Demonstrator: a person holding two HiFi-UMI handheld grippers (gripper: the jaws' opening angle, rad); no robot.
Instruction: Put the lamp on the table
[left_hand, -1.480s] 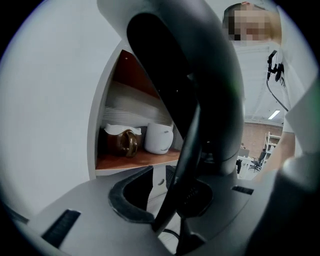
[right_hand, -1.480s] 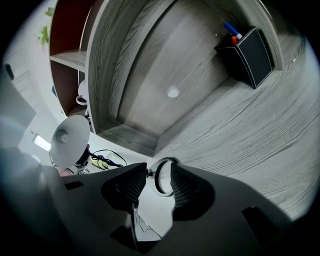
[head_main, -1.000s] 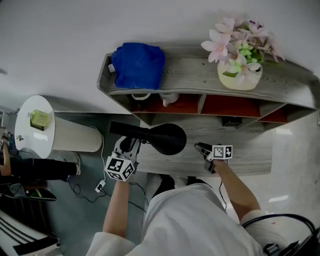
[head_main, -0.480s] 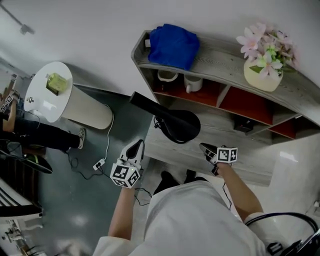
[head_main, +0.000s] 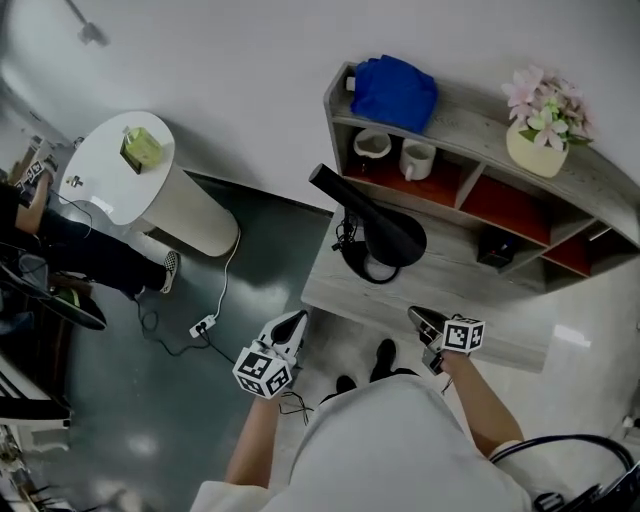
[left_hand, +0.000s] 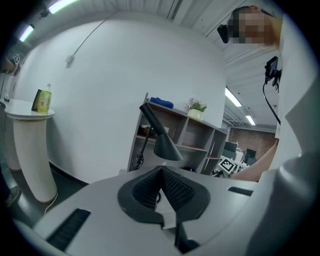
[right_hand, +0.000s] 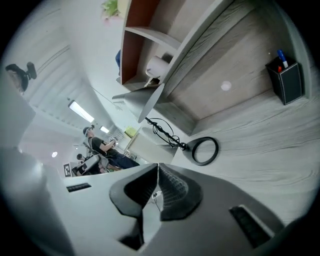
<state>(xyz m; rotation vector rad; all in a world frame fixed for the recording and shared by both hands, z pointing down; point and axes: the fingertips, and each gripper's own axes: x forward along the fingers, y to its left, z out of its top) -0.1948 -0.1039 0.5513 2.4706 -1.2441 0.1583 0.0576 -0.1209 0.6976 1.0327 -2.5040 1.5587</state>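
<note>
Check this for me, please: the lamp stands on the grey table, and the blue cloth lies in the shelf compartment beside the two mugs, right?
Not quite: the head view shows the blue cloth on top of the shelf, above the two mugs. The rest is right.

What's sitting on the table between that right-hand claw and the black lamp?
Nothing: in the head view only bare wooden tabletop separates the right gripper from the lamp.

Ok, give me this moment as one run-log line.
black cone-shade desk lamp: standing on grey wood-grain table | left gripper: jaws just closed, empty | right gripper: jaws just closed, empty
</note>
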